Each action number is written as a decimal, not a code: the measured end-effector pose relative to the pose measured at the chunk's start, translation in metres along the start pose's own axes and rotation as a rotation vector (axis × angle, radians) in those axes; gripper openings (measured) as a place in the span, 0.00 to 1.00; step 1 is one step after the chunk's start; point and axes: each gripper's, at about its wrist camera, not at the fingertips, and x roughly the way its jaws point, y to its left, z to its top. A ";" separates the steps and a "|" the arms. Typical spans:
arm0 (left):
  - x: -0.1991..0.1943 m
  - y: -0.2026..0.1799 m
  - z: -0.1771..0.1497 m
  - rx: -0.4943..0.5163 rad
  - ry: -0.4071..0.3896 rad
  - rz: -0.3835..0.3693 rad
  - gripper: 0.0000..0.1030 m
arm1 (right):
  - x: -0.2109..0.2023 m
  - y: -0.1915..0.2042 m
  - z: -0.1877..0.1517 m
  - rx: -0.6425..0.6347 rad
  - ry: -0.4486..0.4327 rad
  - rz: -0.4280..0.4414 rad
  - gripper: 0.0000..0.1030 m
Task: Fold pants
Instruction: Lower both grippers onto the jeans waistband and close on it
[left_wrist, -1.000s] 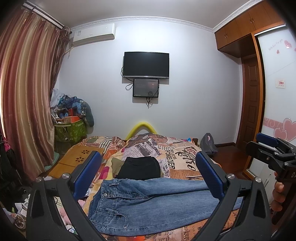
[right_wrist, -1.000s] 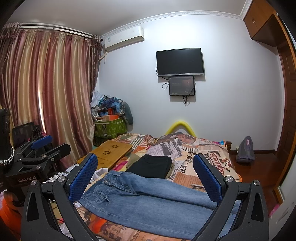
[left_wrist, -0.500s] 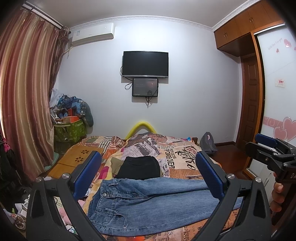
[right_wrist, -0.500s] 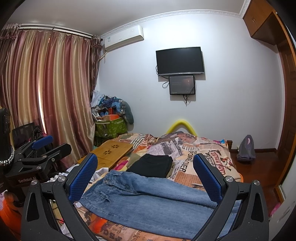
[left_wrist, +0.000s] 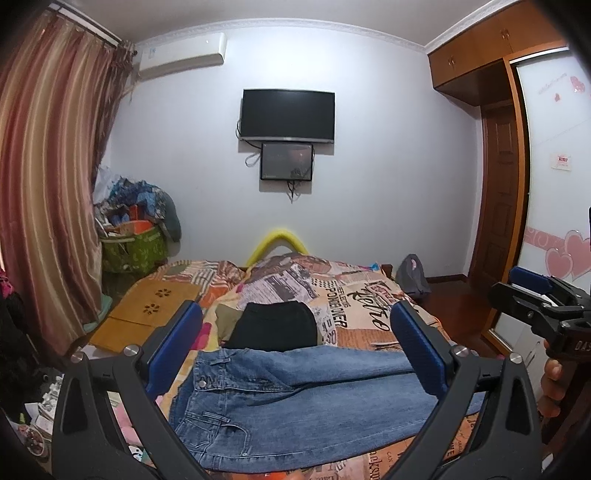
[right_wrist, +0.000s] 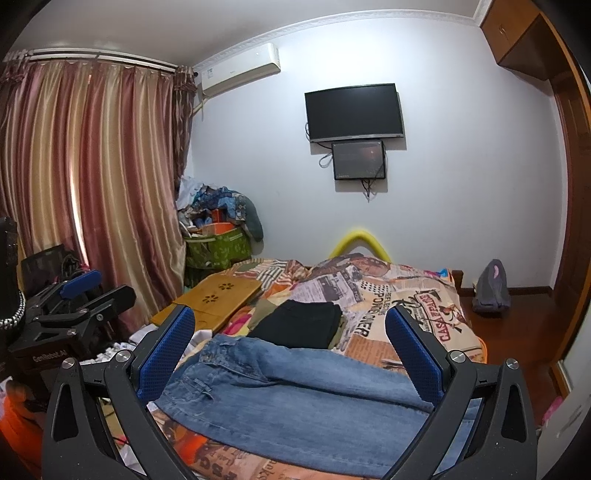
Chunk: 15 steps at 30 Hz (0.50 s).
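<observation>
Blue jeans (left_wrist: 295, 398) lie flat across the near end of the bed, waistband to the left and legs to the right; they also show in the right wrist view (right_wrist: 295, 391). My left gripper (left_wrist: 295, 354) is open and empty, held above the jeans. My right gripper (right_wrist: 291, 358) is open and empty, also above them. The right gripper shows at the right edge of the left wrist view (left_wrist: 539, 295), and the left gripper at the left of the right wrist view (right_wrist: 85, 295).
A folded black garment (left_wrist: 275, 326) lies on the patterned bedspread (left_wrist: 354, 295) beyond the jeans. A wooden lap table (left_wrist: 147, 310) sits on the bed's left. A green basket of clutter (left_wrist: 133, 247), curtains, a wardrobe and a grey bag (left_wrist: 412, 277) surround the bed.
Almost nothing has changed; both grippers stay open and hover over the jeans with only slight camera drift.
</observation>
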 end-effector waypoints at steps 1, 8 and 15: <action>0.006 0.003 -0.001 -0.004 0.001 0.003 1.00 | 0.004 -0.004 -0.001 -0.003 0.006 -0.006 1.00; 0.070 0.030 -0.006 0.003 0.062 0.066 1.00 | 0.045 -0.048 -0.013 0.023 0.098 -0.061 1.00; 0.157 0.083 -0.010 -0.053 0.199 0.131 1.00 | 0.097 -0.107 -0.031 0.046 0.238 -0.146 1.00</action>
